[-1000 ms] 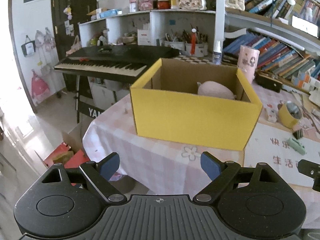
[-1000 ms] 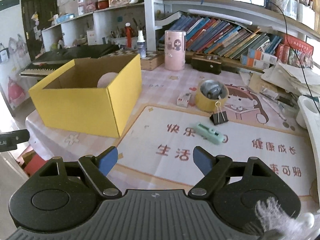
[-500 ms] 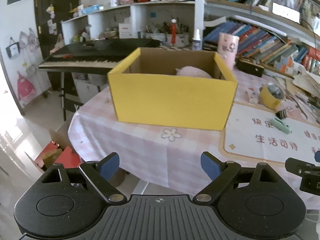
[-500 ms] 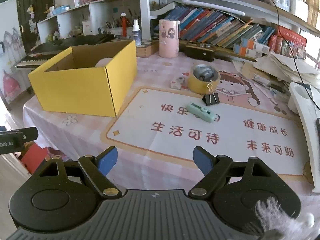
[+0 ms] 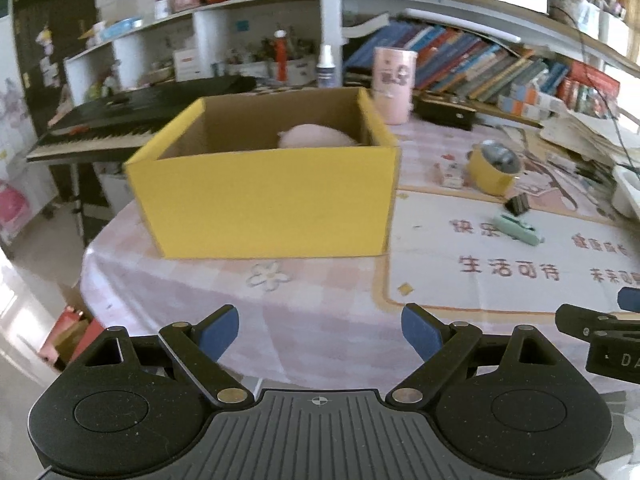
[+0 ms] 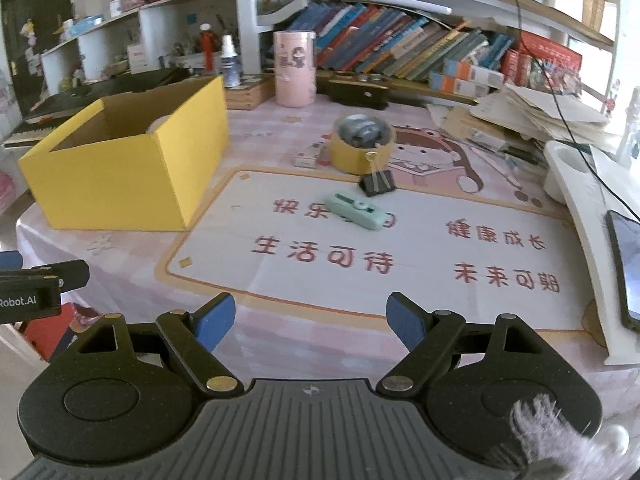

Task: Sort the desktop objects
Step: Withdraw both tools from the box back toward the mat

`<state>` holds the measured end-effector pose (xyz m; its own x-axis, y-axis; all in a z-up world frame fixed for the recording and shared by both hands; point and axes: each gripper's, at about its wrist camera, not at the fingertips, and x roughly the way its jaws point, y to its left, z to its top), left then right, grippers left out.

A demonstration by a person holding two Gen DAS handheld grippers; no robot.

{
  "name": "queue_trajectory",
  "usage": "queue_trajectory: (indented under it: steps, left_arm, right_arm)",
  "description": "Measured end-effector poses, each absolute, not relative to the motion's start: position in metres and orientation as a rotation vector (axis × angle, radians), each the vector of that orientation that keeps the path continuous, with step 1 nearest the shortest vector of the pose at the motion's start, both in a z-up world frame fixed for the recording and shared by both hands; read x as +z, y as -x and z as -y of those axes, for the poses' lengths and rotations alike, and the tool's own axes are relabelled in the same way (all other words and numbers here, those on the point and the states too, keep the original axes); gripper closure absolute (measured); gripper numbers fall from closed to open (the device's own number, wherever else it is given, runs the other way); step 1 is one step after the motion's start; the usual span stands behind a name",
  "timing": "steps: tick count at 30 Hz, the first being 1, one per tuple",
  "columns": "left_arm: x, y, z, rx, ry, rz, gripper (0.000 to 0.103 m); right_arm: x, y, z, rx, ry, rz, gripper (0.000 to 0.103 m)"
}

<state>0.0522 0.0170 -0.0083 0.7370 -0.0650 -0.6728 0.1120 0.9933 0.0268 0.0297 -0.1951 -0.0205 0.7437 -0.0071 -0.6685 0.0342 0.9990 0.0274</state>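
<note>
Judging by how things lie, the sorting is barely under way: the open yellow cardboard box at the near-left corner of the desk, which is covered in a pink checked cloth, holds one rounded pale pink object, too hidden by the box wall to identify, and nothing else shows inside. Four loose items are left on or beside the printed cream mat to the right of the box: a wide roll of yellow tape with something dark in its core, a mint-green slim plastic gadget on the mat, a black binder clip between those two, and a small white carton or eraser just beside the roll. The left tool hovers off the desk edge facing the box, its blue pads apart and empty; the right tool points toward the mat, likewise spread with nothing between the pads. No item is in hand, so most of the job remains.
</note>
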Motion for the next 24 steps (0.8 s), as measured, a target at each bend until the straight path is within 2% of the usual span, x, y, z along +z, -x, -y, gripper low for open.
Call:
queue_trajectory:
  steps: [24]
  left_arm:
    - [-0.019, -0.104, 0.078, -0.175, -0.074, -0.798, 0.012]
  right_arm:
    - [-0.024, -0.083, 0.288, -0.070, -0.046, -0.757, 0.021]
